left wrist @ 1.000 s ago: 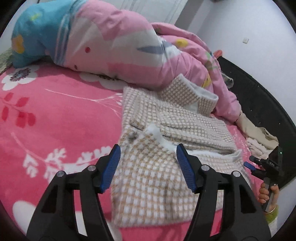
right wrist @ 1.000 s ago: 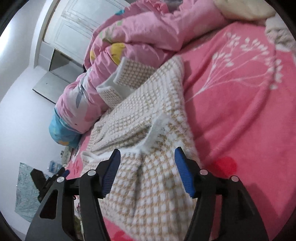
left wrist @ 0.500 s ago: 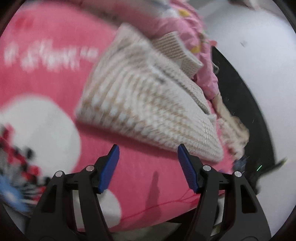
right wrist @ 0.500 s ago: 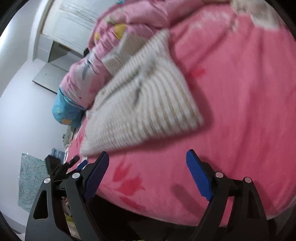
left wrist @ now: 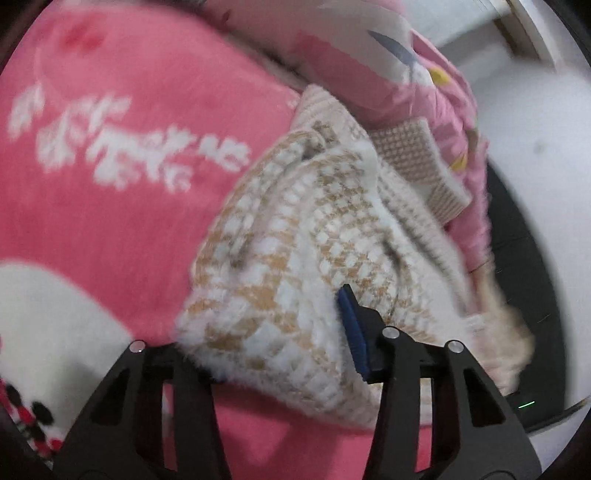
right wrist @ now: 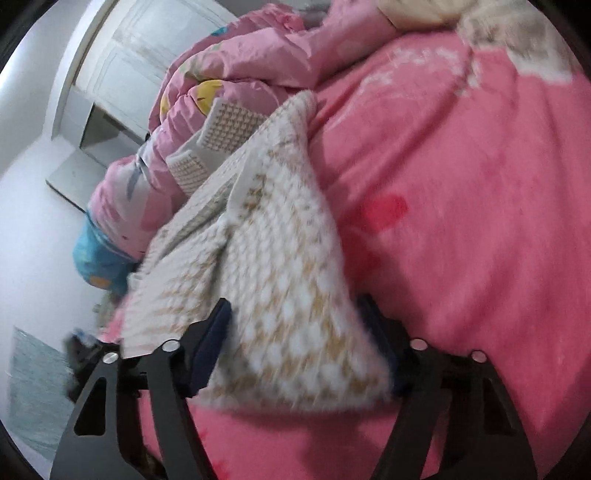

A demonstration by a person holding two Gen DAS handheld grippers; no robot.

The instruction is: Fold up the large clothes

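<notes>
A fluffy beige-and-white checked garment point(left wrist: 303, 236) lies partly folded on a pink flowered bedspread point(left wrist: 122, 206). In the left wrist view its near corner sits between the jaws of my left gripper point(left wrist: 280, 339), which stand wide apart; the left pad is hidden by the cloth. In the right wrist view the garment point(right wrist: 280, 280) lies with its other near corner between the open jaws of my right gripper point(right wrist: 299, 350). The frames are blurred, so contact is unclear.
A bunched pink quilt point(right wrist: 243, 74) lies along the far side of the garment, with a blue pillow end point(right wrist: 96, 258). A cream garment point(right wrist: 417, 11) lies at the far corner of the bed. A dark bed edge point(left wrist: 524, 236) and white wall border the right.
Both grippers swung back off the garment half a second ago, then moved in again. Each now has a near corner of the garment between its open jaws.
</notes>
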